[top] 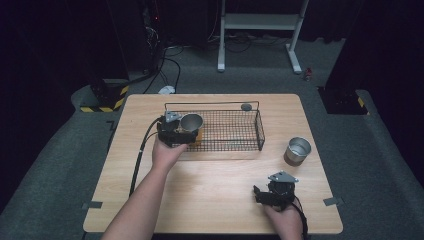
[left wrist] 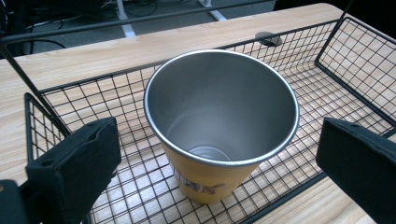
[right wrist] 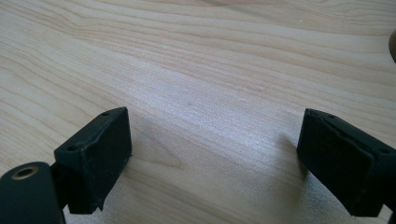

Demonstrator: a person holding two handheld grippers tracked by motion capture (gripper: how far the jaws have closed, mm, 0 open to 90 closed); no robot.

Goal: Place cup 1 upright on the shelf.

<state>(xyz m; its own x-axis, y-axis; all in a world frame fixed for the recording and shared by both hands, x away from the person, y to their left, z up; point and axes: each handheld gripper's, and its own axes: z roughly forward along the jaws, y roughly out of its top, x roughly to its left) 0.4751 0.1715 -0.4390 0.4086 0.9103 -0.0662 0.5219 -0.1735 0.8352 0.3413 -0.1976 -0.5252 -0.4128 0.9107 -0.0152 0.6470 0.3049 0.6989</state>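
Inside the wire basket [left wrist: 355,84] stands a seemingly empty yellow cup [left wrist: 219,135], both grippers' fingers released.

Basket [top: 260,131] walls hem the cup [left wrist: 219,126]; open above.

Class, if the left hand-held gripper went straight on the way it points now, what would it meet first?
Most likely the yellow cup in the wire basket; it sits between the open jaws of the left hand-held gripper.

Grey carpet floor [top: 60,165], dark surroundings
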